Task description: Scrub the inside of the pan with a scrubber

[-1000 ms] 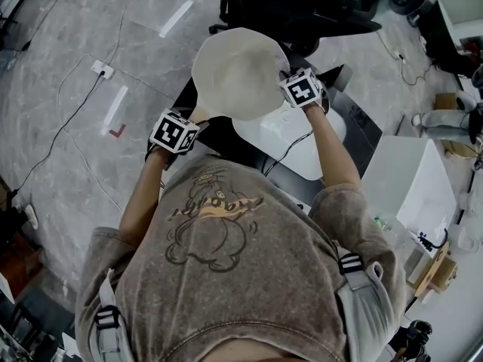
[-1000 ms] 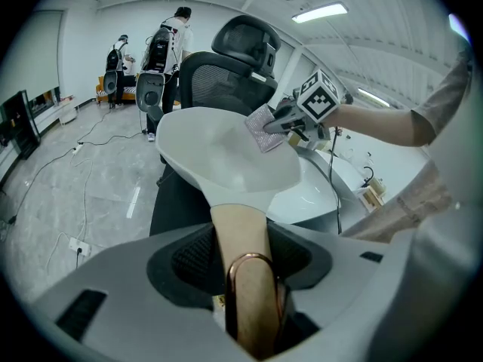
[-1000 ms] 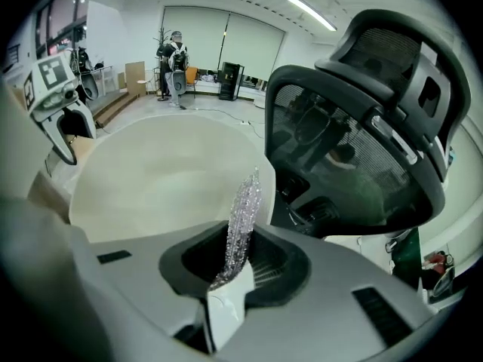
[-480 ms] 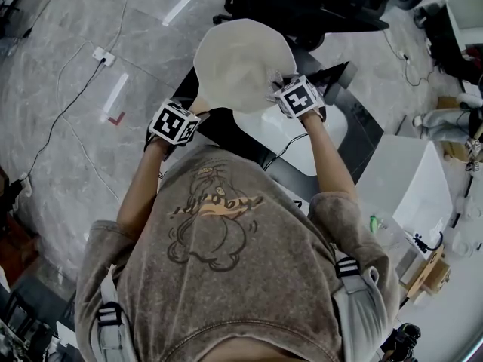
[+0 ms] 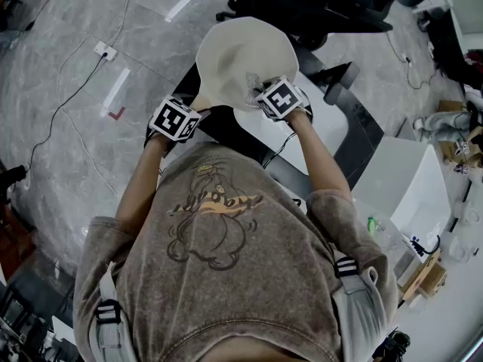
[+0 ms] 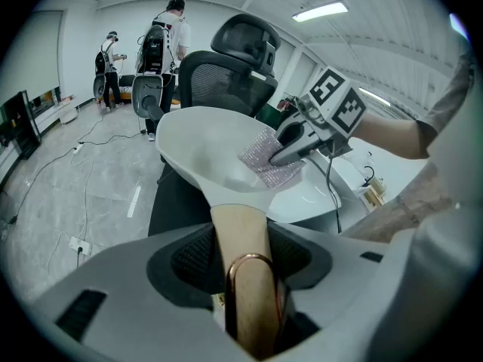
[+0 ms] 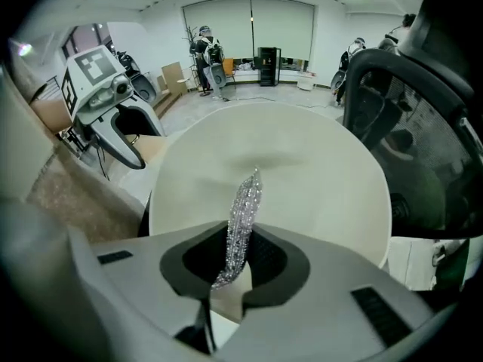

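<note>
Since the earlier frame, my right gripper [image 5: 264, 93] has slid from the far-right rim of the pan [image 5: 241, 51] inward across the bowl, toward the handle side; my left gripper [image 5: 195, 108] has barely shifted.

Pan: held off any surface, ahead of both tools. Its pale inner face is turned toward my right gripper and fills that gripper's view directly ahead of the jaws. Its long axis runs from the wooden handle [image 6: 240, 228], with a copper hanging loop at the end, forward and away from my left gripper to the bowl.

Scrubber [image 7: 243, 217]: a silvery mesh piece, standing edge-on between the right jaws. Its free end reaches forward onto the inner face, about mid-bowl, and appears to touch it.

Tools: the right jaws are closed thin on the scrubber; the left jaws stand fairly wide but are clamped on the handle, one on either side. The right gripper is the nearer to the working surface, while the left only steadies the pan.

Judgement: the next stroke turns on keeping the bowl square ahead of the right jaws, so that the mesh stays pressed flat as it sweeps.

Beyond the pan's far rim stands a black office chair [image 6: 241, 51].
</note>
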The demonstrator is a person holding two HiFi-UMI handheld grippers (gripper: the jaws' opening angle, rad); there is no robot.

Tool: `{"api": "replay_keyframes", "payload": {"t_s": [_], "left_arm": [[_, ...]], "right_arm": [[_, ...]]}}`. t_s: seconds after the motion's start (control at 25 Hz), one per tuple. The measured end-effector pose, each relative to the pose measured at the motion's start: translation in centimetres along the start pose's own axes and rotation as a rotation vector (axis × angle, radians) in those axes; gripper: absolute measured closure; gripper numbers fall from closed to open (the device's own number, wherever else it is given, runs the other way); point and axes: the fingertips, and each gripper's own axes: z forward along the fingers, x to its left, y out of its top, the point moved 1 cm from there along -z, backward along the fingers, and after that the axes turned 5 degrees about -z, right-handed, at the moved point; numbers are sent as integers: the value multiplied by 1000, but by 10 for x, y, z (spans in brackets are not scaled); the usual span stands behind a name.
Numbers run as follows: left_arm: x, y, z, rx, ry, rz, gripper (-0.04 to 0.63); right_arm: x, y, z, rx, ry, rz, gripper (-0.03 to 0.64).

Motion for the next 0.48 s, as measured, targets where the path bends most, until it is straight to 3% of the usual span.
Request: {"api": "replay_keyframes", "payload": {"t_s": [0.48], "left_arm": [[0,0,1,4,1,-2,367]], "right_arm": [[26,19,31,98,131,-120,552]]}}
